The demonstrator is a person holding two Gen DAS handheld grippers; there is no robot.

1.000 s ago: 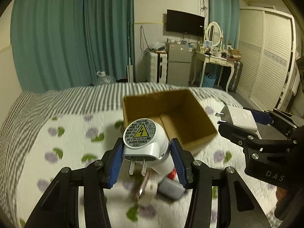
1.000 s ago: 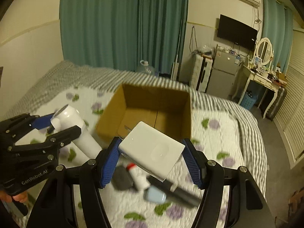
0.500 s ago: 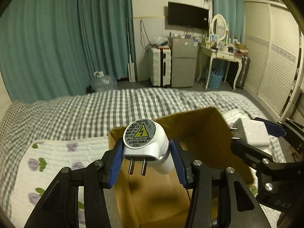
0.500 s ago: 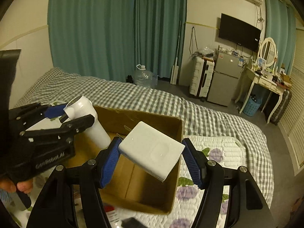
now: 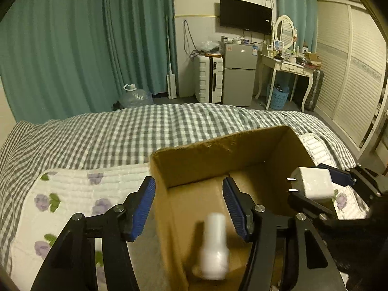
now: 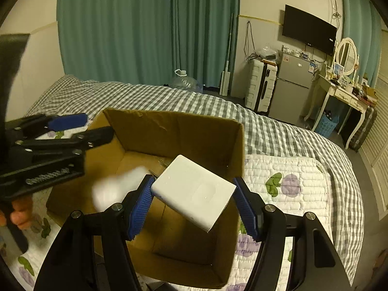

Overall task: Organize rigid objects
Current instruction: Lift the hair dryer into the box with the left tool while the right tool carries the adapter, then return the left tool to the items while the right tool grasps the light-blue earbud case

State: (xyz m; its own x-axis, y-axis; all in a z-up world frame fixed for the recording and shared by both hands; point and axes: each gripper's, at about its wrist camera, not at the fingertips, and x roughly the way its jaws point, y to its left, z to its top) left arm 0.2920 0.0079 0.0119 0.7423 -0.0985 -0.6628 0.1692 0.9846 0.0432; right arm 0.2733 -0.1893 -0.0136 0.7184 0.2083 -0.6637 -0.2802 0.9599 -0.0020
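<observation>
The left gripper (image 5: 189, 208) is opening over the brown cardboard box (image 5: 218, 155) on the bed; its white cylindrical plug adapter (image 5: 214, 247), blurred, is falling free inside. The right gripper (image 6: 194, 201) pinches the flat white rectangular charger (image 6: 194, 189) above the box; better lower it before letting go.

A bed (image 5: 121, 131) fills the near ground, spread with grey-checked cloth and a white quilt (image 5: 72, 194) with purple flowers. Teal curtains (image 5: 72, 48) cover the far left wall. Farther right along that wall stand a white suitcase (image 5: 209, 82) and a small grey fridge (image 5: 238, 75) under a wall television (image 5: 245, 15). A white dressing table (image 5: 286, 66) with an oval mirror stands at right, beside louvred wardrobe doors (image 5: 351, 77).
</observation>
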